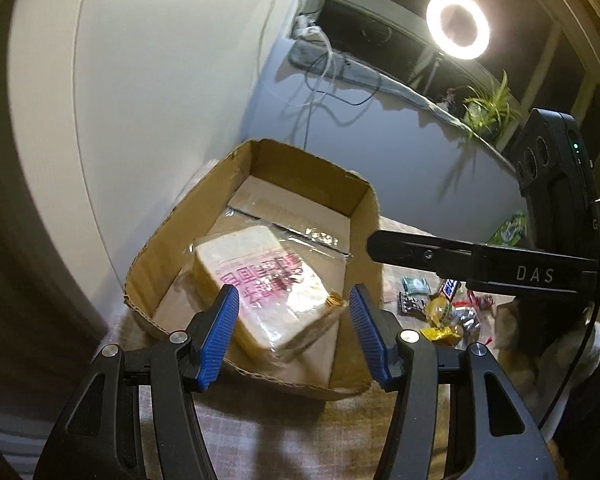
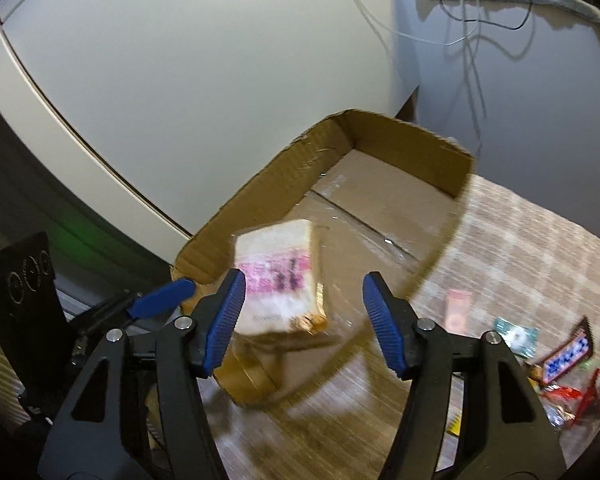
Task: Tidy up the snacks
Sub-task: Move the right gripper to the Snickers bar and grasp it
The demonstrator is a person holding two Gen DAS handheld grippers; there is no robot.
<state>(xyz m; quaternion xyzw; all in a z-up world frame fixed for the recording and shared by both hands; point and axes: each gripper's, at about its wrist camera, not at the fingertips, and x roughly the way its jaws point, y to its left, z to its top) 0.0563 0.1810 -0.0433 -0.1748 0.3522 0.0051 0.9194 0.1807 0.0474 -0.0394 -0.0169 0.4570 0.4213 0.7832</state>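
The left gripper [image 1: 294,336] has 2 black fingers with ribbed blue pads [image 1: 220,336], black triangular-cutout arms and 4 silver screws. The right gripper [image 2: 304,324] looks the same: blue ribbed pads [image 2: 225,318], black arms, 4 silver screws. In the left view, the right gripper's black body bears white letters "DAS", 3 round lenses, a green light and a thin black cable.

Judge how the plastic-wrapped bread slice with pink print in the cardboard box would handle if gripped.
The clear-wrapped white bread slice with pink print would probably squash easily; it looks soft and thick. Its glossy film may be slippery against the fingers. It seems light for its size, so a push would likely slide it across the open brown cardboard box floor rather than tip it.
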